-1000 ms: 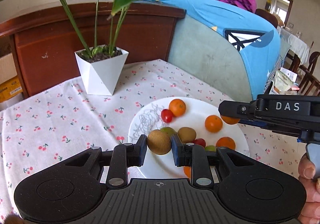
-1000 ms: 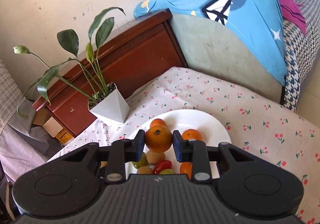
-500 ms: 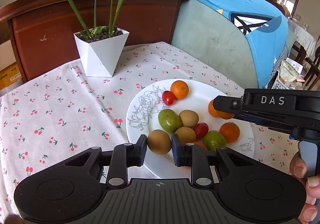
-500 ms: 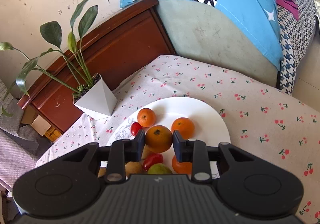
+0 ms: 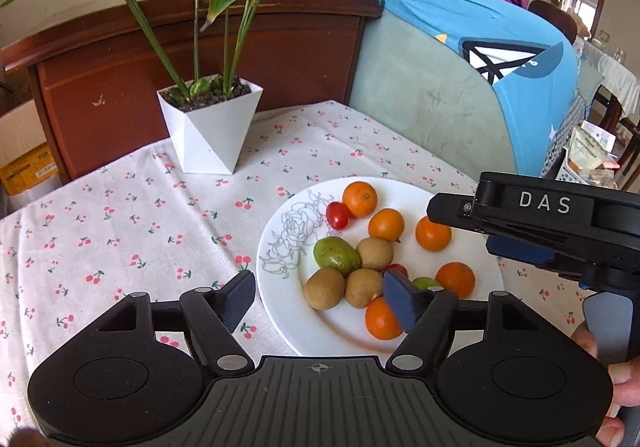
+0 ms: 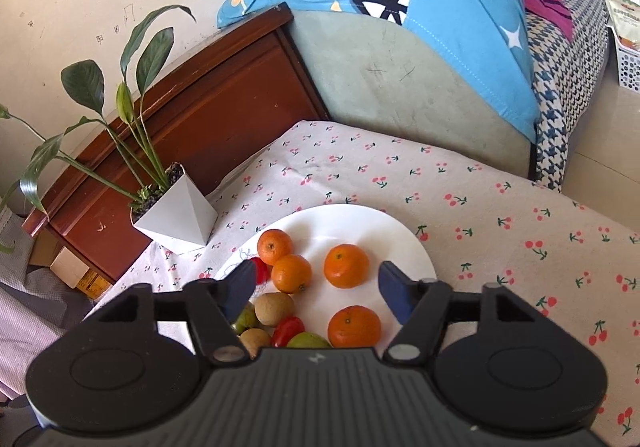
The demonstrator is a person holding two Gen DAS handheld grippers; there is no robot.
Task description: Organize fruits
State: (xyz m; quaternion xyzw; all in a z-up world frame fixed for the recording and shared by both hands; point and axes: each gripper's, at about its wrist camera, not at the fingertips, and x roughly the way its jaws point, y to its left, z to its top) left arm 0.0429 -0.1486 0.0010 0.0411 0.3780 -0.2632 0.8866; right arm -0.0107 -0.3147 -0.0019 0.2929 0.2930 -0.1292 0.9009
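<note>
A white plate (image 5: pixel 304 335) with a flower drawing holds several oranges, brown kiwis, green fruits and red tomatoes. My left gripper (image 5: pixel 320 301) is open and empty above the plate's near rim, just over a kiwi (image 5: pixel 324 288). My right gripper (image 6: pixel 316 289) is open and empty above the plate (image 6: pixel 404 235), with an orange (image 6: pixel 346 265) lying between its fingers. The right gripper's body (image 5: pixel 560 223) shows at the right of the left wrist view.
A white pot with a green plant (image 5: pixel 210 127) stands on the cherry-print tablecloth (image 5: pixel 120 223) behind the plate. A wooden headboard (image 5: pixel 120 87) and a sofa with a blue cloth (image 5: pixel 460 47) border the table's far side.
Both grippers have opened. The left one let go of a kiwi and the right one let go of an orange; both fruits now lie on the plate.
</note>
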